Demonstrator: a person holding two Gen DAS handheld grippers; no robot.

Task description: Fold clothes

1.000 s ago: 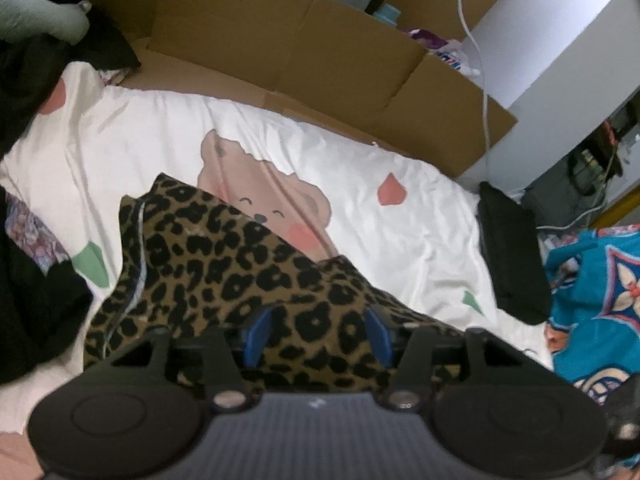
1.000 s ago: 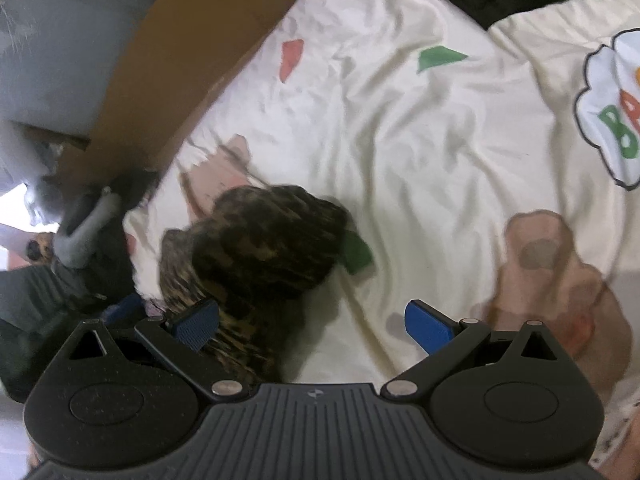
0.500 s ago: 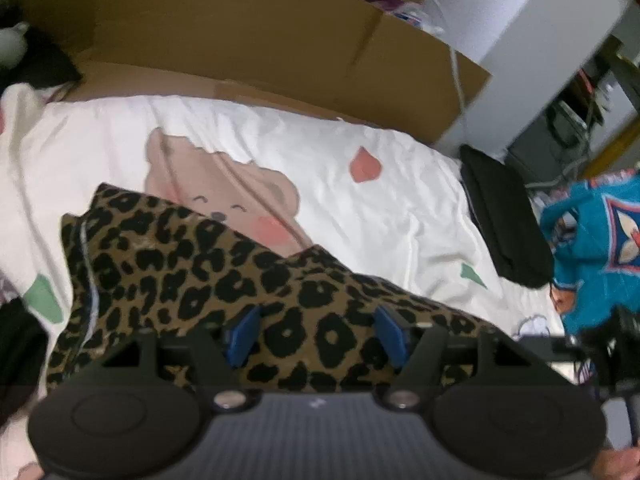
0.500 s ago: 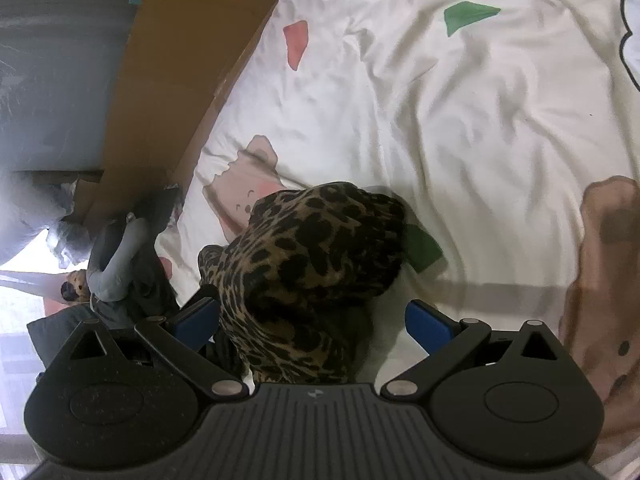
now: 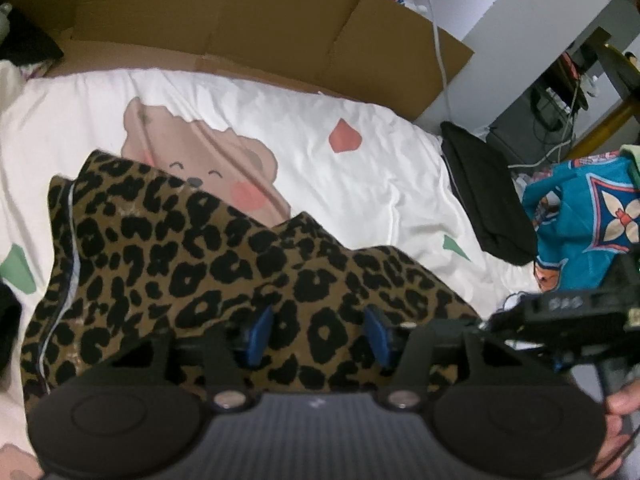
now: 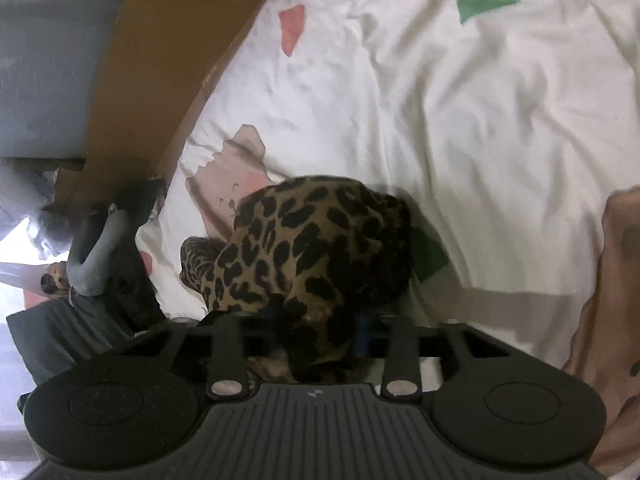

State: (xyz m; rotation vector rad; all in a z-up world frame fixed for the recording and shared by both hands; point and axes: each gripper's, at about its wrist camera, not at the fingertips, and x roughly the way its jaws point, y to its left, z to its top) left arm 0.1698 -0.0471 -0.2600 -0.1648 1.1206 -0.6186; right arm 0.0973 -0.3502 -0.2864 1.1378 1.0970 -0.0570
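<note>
Brown leopard-print fabric garment (image 5: 192,264) lies bunched on white bedsheet with bear print (image 5: 320,168), spreading ahead and left of left gripper (image 5: 318,332). Left jaws closing, cloth between blue pads, pads half apart, grip not confirmed. Right gripper (image 6: 316,334) jaws closing tight on raised fold of same garment (image 6: 316,240), fabric pinched between pads. Brown cardboard sheet (image 5: 280,24) stands beyond bed. Black folded cloth (image 5: 484,200) far right of left gripper, teal patterned fabric (image 5: 580,220) beyond it.
</note>
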